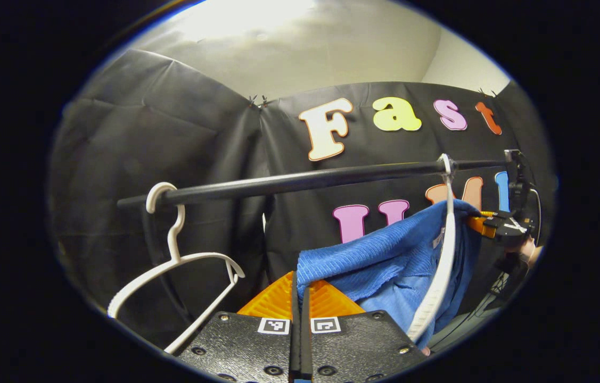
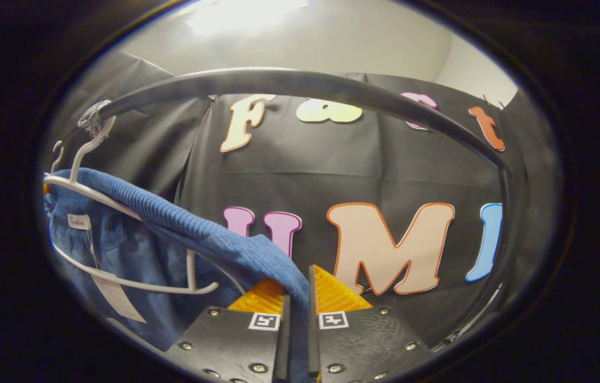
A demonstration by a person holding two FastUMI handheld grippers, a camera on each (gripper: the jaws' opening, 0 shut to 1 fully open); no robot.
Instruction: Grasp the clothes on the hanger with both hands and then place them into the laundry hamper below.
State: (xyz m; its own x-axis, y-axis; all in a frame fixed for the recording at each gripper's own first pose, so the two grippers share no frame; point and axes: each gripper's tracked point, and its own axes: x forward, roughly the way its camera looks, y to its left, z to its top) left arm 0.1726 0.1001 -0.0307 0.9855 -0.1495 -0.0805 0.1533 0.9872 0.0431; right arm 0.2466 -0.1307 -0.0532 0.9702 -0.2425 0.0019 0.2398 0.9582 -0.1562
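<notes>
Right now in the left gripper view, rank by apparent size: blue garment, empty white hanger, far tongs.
1. Blue garment, though it hangs nearest the camera.
2. Empty white hanger, not far behind.
3. Far tongs, smallest, but farthest off, so true size is unsure.

A long black rail [image 1: 305, 181] carries the things here. It runs across in front of the black cloth wall. In the right gripper view the same rail [image 2: 300, 82] bends overhead like an arch.

Two white hangers hook onto it. The empty hanger [image 1: 172, 266] hangs at the left end of the rail, tilted. The other hanger [image 1: 441, 255] hangs far to the right, well apart from the first. A blue ribbed garment [image 1: 385, 260] drapes over this hanger. In the right gripper view a paper tag [image 2: 116, 298] dangles from the garment.
</notes>
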